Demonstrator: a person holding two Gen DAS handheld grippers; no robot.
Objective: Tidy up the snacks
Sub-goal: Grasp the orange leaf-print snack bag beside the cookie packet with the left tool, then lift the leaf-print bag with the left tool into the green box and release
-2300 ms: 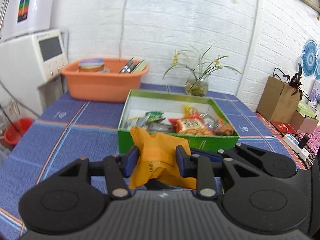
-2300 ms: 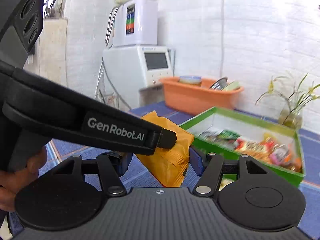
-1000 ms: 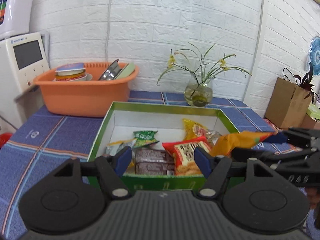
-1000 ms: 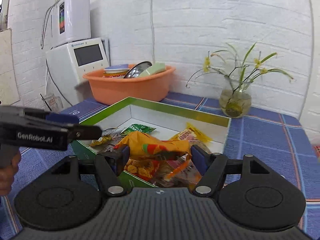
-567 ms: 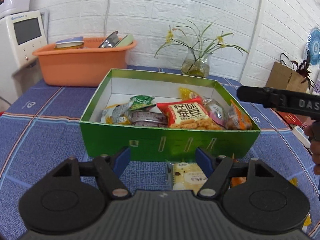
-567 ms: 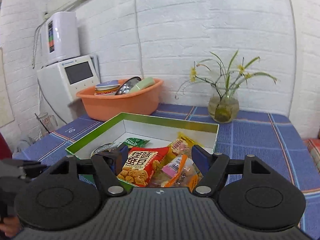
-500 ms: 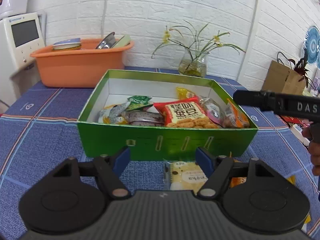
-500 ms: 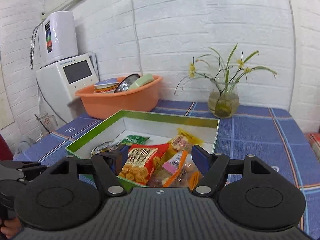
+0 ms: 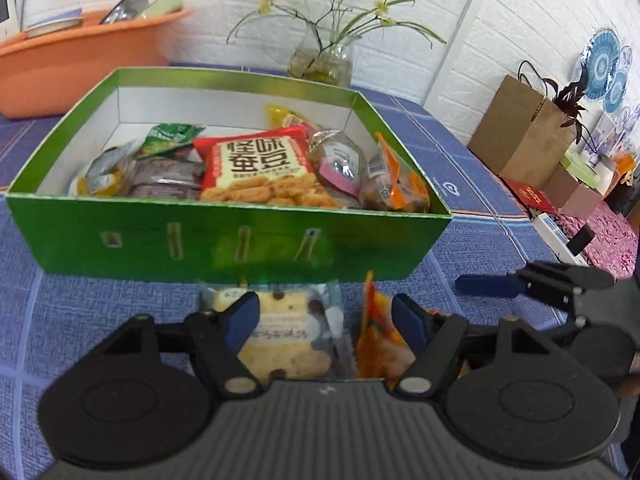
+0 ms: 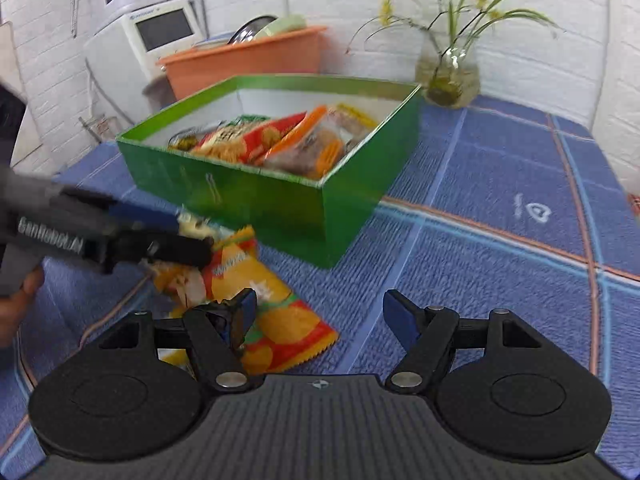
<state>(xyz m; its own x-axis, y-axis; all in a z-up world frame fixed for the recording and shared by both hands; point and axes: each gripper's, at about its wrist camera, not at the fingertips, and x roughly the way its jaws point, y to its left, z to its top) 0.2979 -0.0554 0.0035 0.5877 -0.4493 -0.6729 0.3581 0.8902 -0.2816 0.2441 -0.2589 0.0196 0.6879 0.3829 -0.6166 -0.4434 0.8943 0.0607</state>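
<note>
Left tongs (image 9: 326, 318): we see the blue pads well apart and clamped on nothing; they hang low over the desk just in front of the green box, and in the right wrist view they come in from the left (image 10: 192, 236) over the loose packets.
Right tongs (image 10: 316, 314): we see the pads spread wide with only cloth between them; the left pad stands over the edge of the chip bag, and we cannot tell if it touches. In the left wrist view they show at the right edge (image 9: 492, 282), near the box's right corner.
Green box (image 9: 224, 240): it stands on the desk, open at the top, white inside, with slots along its near wall.
Snacks in the box: we count a red bag (image 9: 260, 168) with printed characters in the middle, a green packet (image 9: 172, 136) behind it to the left, dark wrapped bars (image 9: 168, 180), a clear wrapped cake (image 9: 340, 164) and an orange-trimmed packet (image 9: 396, 184) by the right wall.
Snacks still on the desk: a clear-wrapped chip cake (image 9: 280, 344) lies between the left pads, an orange packet (image 9: 380, 340) just beside it, and a yellow and red chip bag (image 10: 272, 308) lies flat near the box's near corner.
Desk (image 10: 500, 240): blue checked cloth with orange and pale lines.
Behind the box: an orange basin (image 9: 80, 56) with dishes, a glass vase (image 9: 320, 60) with yellow flowers.
Hand (image 10: 16, 300): we see it on the left tool's grip.
</note>
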